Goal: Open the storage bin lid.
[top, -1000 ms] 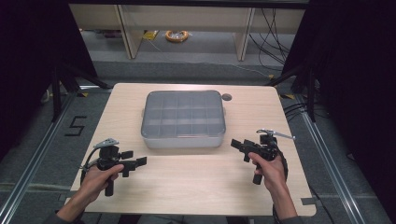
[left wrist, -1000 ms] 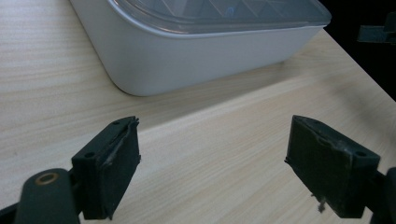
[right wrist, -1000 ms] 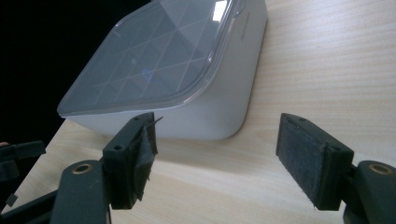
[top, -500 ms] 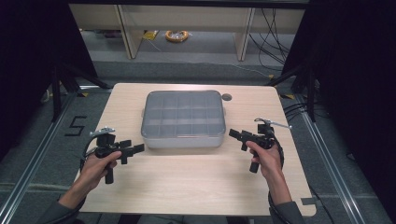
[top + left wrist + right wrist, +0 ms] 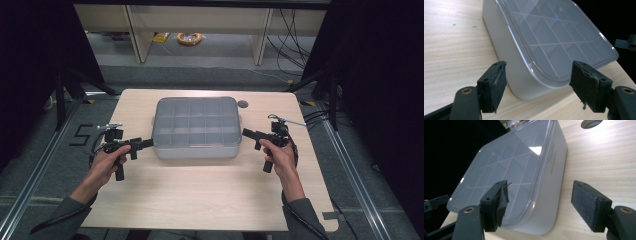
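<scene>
- Compartment box (image 5: 196, 127), lid on, sat mid-desk (image 5: 200, 200), slightly toward 12 o'clock.
- I had left claw (image 5: 145, 143) at the box's 8 o'clock corner, jaws spread, gripping nothing.
- Right claw (image 5: 247, 132) at its 3 o'clock side, also spread and empty.
- Progress: approach done, I judged; grasping the box and lid left.

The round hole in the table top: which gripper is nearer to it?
Right. The right gripper sits at the box's right side, just in front of the hole. The left gripper is across the box, at its left front corner.
</scene>
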Available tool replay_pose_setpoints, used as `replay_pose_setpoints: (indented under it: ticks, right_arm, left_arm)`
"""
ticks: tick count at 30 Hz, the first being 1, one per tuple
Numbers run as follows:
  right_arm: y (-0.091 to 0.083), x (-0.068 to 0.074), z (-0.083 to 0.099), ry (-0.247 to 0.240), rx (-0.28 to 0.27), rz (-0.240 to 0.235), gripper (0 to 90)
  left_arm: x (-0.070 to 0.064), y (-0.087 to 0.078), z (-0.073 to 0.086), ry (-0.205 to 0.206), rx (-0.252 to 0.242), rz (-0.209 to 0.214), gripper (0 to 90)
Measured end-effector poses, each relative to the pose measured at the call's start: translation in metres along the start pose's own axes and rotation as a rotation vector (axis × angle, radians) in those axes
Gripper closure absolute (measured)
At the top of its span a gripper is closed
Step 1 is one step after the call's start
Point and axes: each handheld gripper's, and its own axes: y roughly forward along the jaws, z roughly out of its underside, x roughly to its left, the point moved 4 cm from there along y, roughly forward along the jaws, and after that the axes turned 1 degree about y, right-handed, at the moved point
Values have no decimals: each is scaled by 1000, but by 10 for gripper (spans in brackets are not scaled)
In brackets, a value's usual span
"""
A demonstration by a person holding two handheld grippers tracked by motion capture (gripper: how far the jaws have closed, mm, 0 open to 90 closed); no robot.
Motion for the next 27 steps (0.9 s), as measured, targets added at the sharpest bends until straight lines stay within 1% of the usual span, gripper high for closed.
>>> replay_pose_setpoints:
  ticks: [1, 2, 4, 5, 6, 7, 8, 9, 10, 11, 12, 13, 14, 15, 16, 17, 18, 20, 21, 22, 23, 24, 25, 26, 27]
  right_arm:
    - [4, -1, -2, 8, 10, -1, 308]
    - [6, -2, -3, 9, 13, -1, 308]
    - [8, -2, -4, 17, 15, 0, 308]
    - [11, 2, -4, 83, 37, 1, 309]
    - [11, 2, -4, 83, 37, 1, 309]
    - [13, 2, -5, 92, 44, 6, 310]
    - [17, -4, -8, 23, 22, 3, 315]
    - [19, -4, -9, 25, 22, 4, 320]
    - [21, -5, -11, 22, 21, 12, 324]
    - [21, -2, -12, 78, 37, 14, 327]
    - [21, -2, -12, 78, 37, 14, 327]
    - [23, -1, -14, 80, 35, 11, 339]
    - [26, -5, -17, 33, 15, 17, 340]
    - [26, -1, -17, 75, 28, 12, 341]
    - [27, -4, -18, 35, 22, 10, 344]
    - [27, 1, -18, 84, 38, 12, 350]
    - [28, 1, -18, 87, 45, 18, 352]
    - [30, 0, -20, 80, 39, 17, 354]
    - [35, -4, -22, 36, 20, 18, 361]
    - [35, -4, -22, 36, 20, 18, 361]
    - [35, 2, -23, 105, 45, 19, 363]
    - [35, 2, -23, 105, 45, 19, 363]
    - [39, -2, -25, 36, 19, 16, 370]
    - [40, -1, -26, 41, 19, 23, 372]
    - [40, 2, -26, 62, 26, 7, 374]
  left_arm:
    - [2, 3, -4, -8, -5, -4, 284]
    - [3, 4, -6, -7, 2, -2, 283]
    - [4, 6, -7, -15, 0, -1, 278]
    - [6, 10, -10, -14, 5, -3, 276]
    - [6, 10, -10, -14, 5, -3, 277]
    - [9, 12, -10, -12, 9, -13, 277]
    - [10, 16, -10, -21, 1, -15, 294]
    - [11, 18, -9, -16, 18, -10, 300]
    - [14, 21, -8, -31, 32, 2, 301]
    - [15, 22, -10, -33, 24, 0, 315]
    - [15, 22, -10, -33, 24, 0, 322]
    - [14, 23, -13, -29, 8, -8, 322]
    - [13, 23, -15, -13, 8, -9, 324]
    - [12, 23, -17, -16, -1, -5, 324]
    - [12, 23, -17, -16, -1, -5, 324]
    - [11, 22, -20, 2, 4, -5, 325]
    - [10, 24, -22, -10, -16, -14, 328]
    - [11, 25, -24, -13, -25, -22, 333]
    - [13, 28, -27, -18, -19, -16, 336]
    - [13, 28, -27, -18, -19, -16, 339]
    - [15, 30, -30, -20, -13, -19, 342]
    - [15, 30, -30, -20, -13, -19, 346]
    - [17, 32, -32, -30, -5, -24, 346]
    - [17, 35, -32, -39, -9, -28, 346]
    - [18, 36, -33, -45, -11, -31, 347]
